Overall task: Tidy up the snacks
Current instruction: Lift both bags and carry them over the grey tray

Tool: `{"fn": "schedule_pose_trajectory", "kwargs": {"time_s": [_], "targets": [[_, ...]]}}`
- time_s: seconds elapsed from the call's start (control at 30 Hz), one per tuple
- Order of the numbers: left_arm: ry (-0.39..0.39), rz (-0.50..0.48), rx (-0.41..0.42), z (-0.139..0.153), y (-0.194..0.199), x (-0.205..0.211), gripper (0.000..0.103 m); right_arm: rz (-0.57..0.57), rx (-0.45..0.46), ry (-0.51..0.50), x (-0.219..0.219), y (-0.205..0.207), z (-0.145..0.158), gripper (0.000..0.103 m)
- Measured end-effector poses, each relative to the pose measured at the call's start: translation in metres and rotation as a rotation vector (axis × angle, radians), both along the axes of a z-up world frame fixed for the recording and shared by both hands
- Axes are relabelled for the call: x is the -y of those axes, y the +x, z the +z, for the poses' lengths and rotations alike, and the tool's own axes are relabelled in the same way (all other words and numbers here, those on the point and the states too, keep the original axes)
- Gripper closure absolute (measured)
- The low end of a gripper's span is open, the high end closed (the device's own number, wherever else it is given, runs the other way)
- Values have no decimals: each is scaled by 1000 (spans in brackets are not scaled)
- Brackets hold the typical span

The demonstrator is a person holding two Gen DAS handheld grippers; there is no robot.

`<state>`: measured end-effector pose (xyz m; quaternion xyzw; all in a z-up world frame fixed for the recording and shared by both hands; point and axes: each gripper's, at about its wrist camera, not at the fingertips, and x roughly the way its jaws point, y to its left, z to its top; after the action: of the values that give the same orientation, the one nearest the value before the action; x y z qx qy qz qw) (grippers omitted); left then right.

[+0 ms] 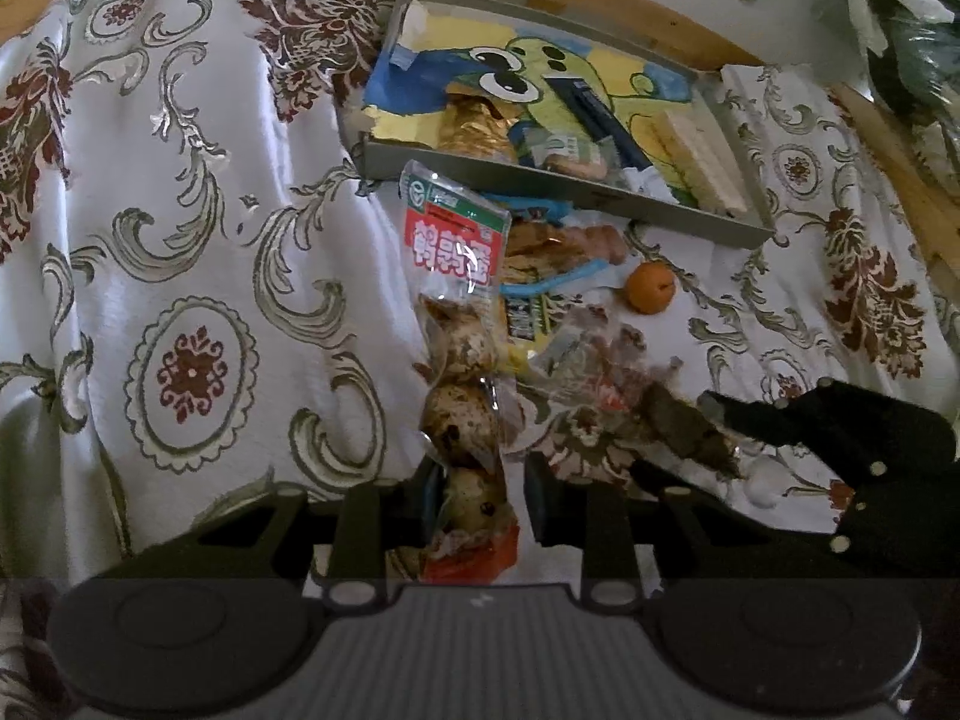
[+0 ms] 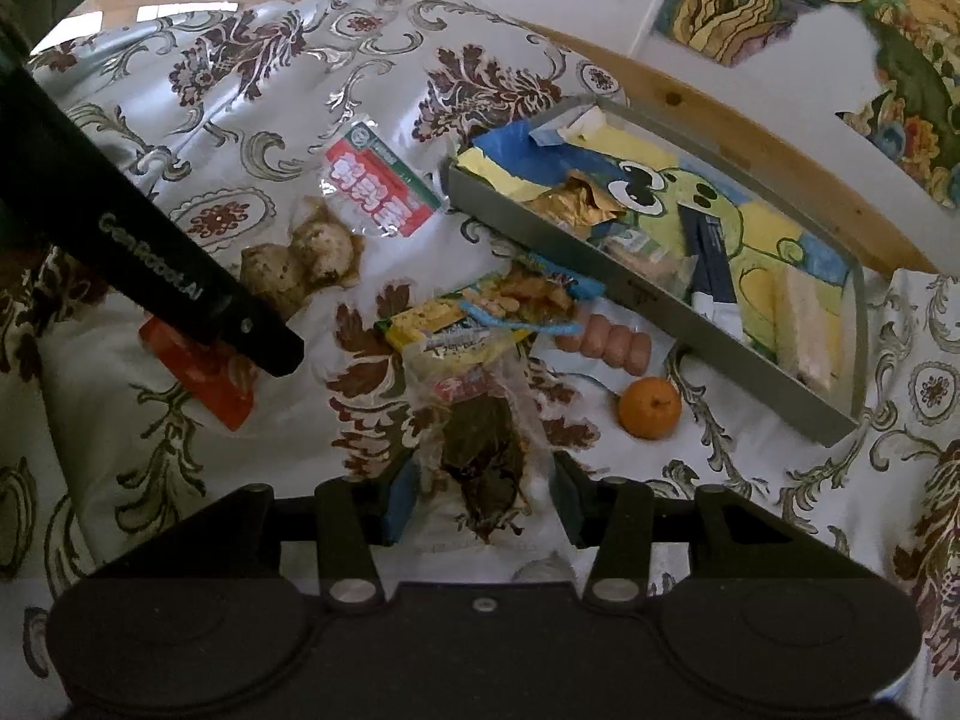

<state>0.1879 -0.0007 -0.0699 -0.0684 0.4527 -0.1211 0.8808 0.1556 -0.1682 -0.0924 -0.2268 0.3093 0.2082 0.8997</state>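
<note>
two claws pinch packets: left claw [image 1: 477, 501] a red-labelled egg pack [image 1: 459, 360], right claw [image 2: 480, 501] a clear bag [image 2: 480, 426].

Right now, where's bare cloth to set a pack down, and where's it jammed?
Free: the wide tablecloth left of the quail egg pack and tray; also a small patch right of the orange, below the tray's near wall. Crowded: between egg pack, tray and orange, where packets overlap. Both hand-held grippers, left and right, already straddle packs.
</note>
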Motion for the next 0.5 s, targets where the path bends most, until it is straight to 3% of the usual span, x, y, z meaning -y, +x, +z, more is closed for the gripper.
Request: {"fn": "schedule_pose_trajectory", "kwargs": {"time_s": [0.23, 0.5], "targets": [[-20, 2, 11, 3, 2, 1, 72, -20, -7, -23, 6, -5, -7, 54], [-13, 45, 48, 32, 32, 1, 72, -49, 107, -31, 23, -3, 15, 54]]}}
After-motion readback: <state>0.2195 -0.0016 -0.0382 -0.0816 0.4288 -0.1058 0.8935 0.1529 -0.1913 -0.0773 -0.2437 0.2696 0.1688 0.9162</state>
